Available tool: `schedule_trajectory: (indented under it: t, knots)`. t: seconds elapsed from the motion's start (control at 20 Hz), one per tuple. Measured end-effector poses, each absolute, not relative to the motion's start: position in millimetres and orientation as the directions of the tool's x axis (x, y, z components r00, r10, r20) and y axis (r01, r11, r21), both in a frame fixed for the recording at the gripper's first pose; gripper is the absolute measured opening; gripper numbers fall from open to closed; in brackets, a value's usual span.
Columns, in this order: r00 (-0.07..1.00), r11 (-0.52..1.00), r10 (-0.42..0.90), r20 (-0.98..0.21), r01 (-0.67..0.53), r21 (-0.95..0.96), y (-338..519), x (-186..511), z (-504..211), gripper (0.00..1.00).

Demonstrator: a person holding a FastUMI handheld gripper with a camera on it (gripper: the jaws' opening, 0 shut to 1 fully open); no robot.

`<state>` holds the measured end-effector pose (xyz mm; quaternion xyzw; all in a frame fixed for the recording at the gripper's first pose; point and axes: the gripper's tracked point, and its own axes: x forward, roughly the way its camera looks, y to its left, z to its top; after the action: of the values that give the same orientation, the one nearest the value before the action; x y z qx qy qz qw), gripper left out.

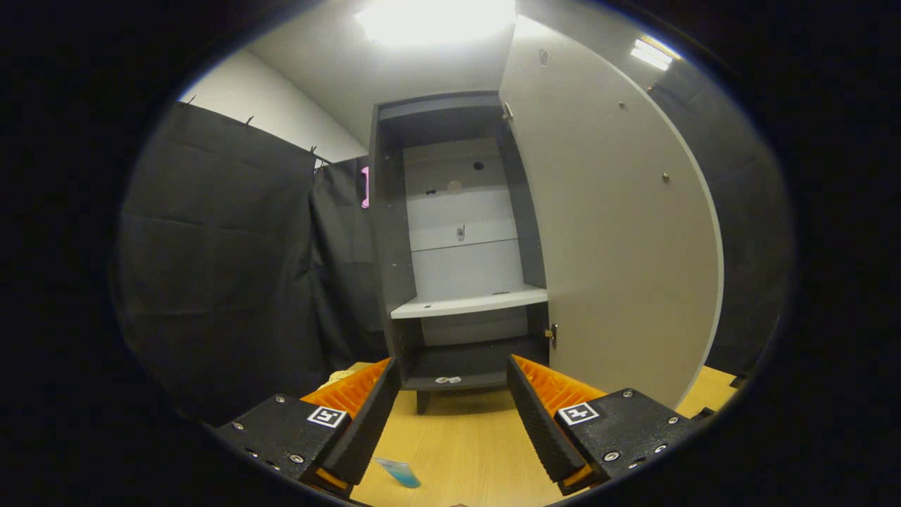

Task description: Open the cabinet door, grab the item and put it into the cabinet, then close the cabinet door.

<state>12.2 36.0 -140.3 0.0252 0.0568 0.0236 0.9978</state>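
Observation:
The tall cabinet (457, 246) stands straight ahead on a wooden table top (464, 436), its door (605, 232) swung wide open to the right. Inside, a pale shelf (468, 304) crosses the middle and a dark bottom compartment (464, 366) lies under it. A small blue and clear item (400, 472) lies on the table below and between my fingers, close to the left one. My gripper (454, 380) is open, fingers spread wide, nothing between them, aimed at the lower part of the cabinet from a short distance.
Black cloth (232, 267) hangs along the left and behind the cabinet. A pink thing (364, 187) is fixed on the cabinet's left side. A yellowish object (345, 377) peeks from behind my left finger. A small shiny piece (448, 380) lies on the cabinet's bottom board.

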Motion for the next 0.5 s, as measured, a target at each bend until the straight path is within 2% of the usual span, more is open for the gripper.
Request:
schedule_trajectory:
  t: [0.25, 0.5]
  knots:
    - [0.984, 0.996, 0.089, -0.155, -0.088, 0.012, 73, 13, -196, 0.93]
    - [0.963, 0.995, 0.097, -0.250, -0.092, 0.031, 98, 10, -258, 0.93]
